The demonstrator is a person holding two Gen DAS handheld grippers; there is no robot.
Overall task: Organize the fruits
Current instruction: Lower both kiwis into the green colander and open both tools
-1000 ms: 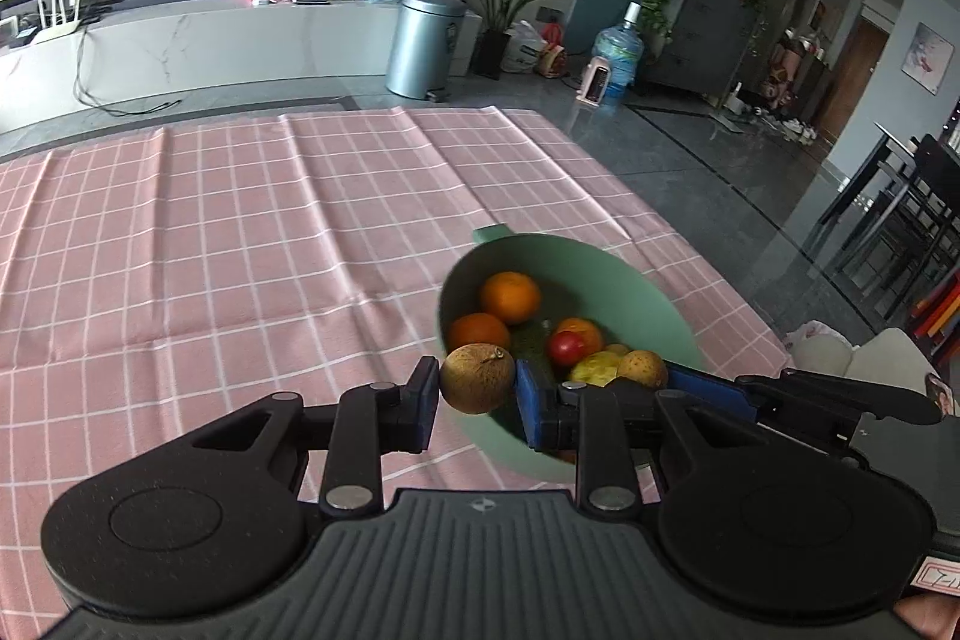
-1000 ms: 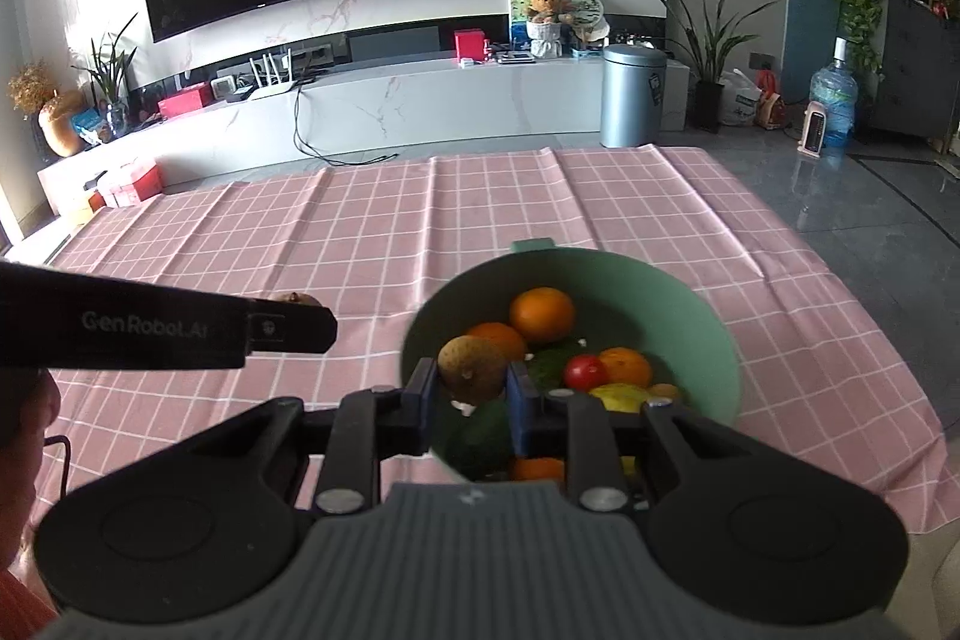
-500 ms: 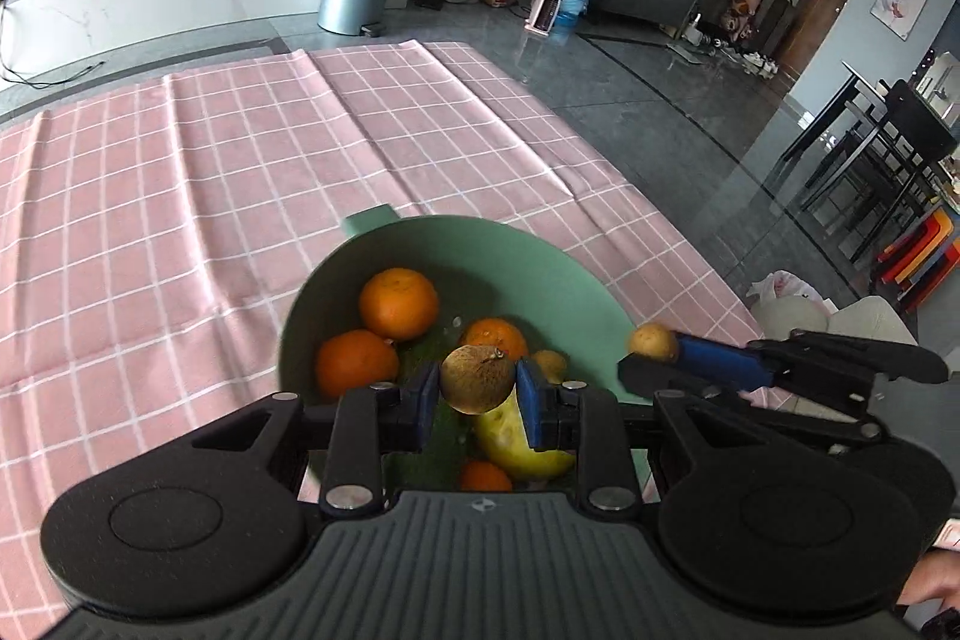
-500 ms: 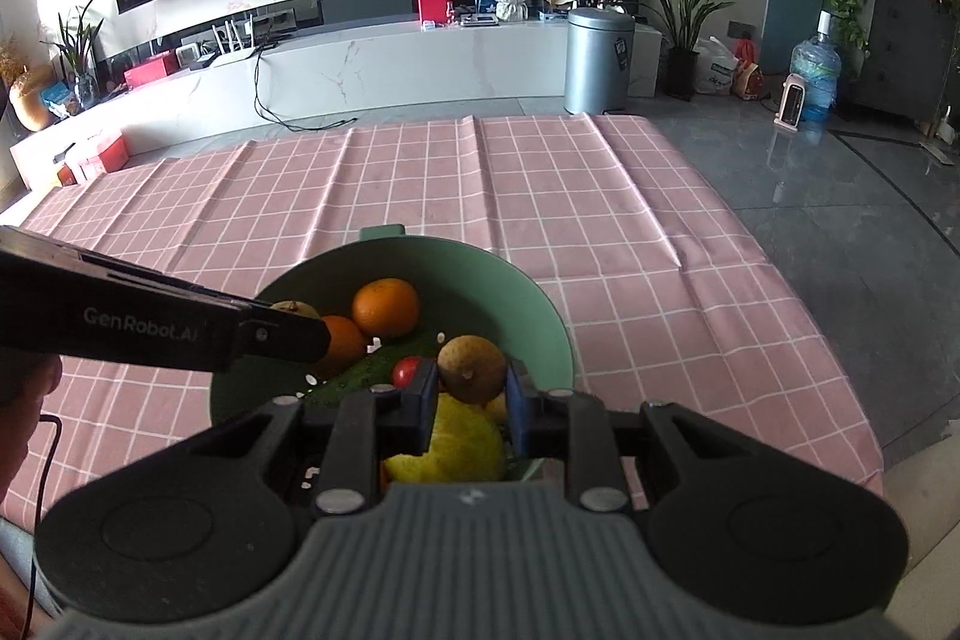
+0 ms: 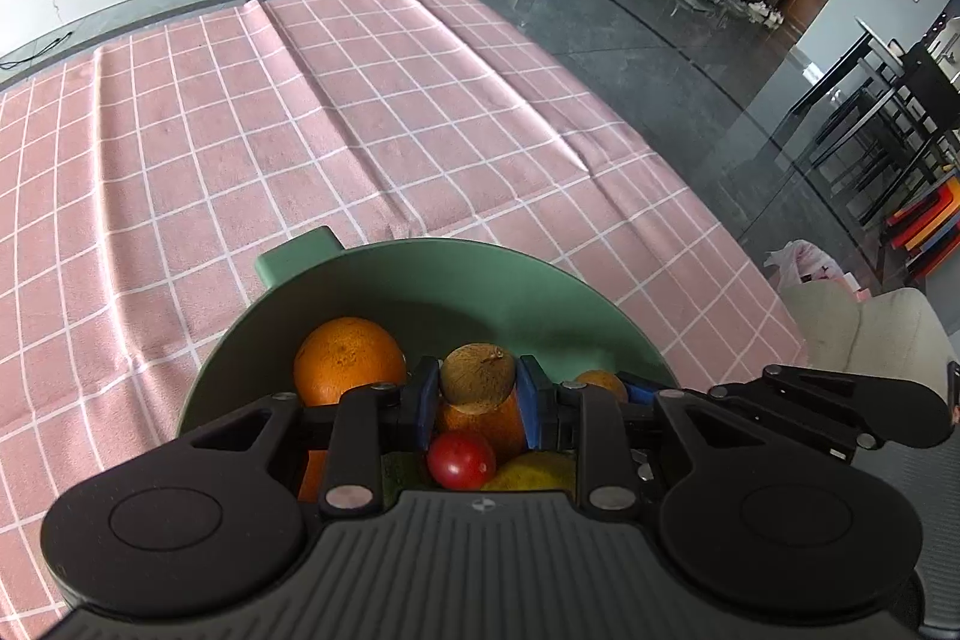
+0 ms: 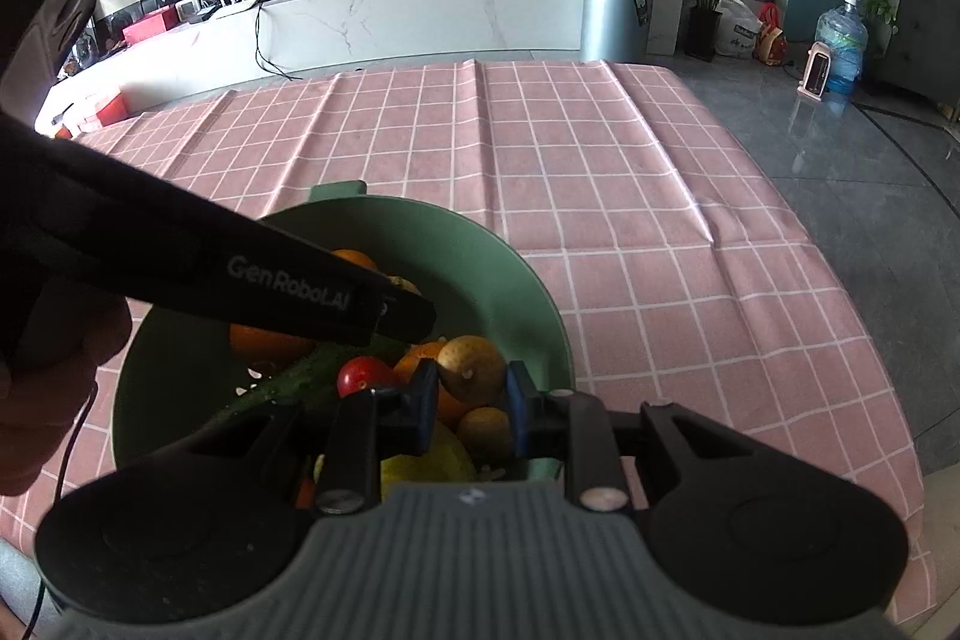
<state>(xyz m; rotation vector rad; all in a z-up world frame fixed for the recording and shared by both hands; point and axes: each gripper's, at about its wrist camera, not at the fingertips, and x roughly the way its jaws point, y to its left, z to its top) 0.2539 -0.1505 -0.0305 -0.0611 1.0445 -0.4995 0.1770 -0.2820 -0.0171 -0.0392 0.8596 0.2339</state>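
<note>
A green bowl (image 5: 420, 292) sits on the pink checked cloth and holds oranges (image 5: 348, 358), a red tomato (image 5: 461, 460), a yellow fruit and a green vegetable. My left gripper (image 5: 478, 400) is shut on a small brown round fruit (image 5: 478, 381) and holds it over the bowl. My right gripper (image 6: 468, 403) is shut on a similar brown-yellow round fruit (image 6: 471, 367), also over the bowl (image 6: 528, 292). The left gripper's body (image 6: 288, 280) crosses the right wrist view above the fruits. The right gripper's fingers (image 5: 780, 403) show at the bowl's right rim.
The pink cloth (image 5: 300, 130) covers the table; its right edge (image 5: 690, 172) drops to a dark tiled floor. A silver bin (image 6: 618, 10) and a white counter (image 6: 420, 16) stand beyond the far edge. A white chair (image 5: 870, 334) is at the right.
Both grippers have moved forward and lower over the bowl, each still holding its brown fruit. The bowl now fills the lower middle of both views.
</note>
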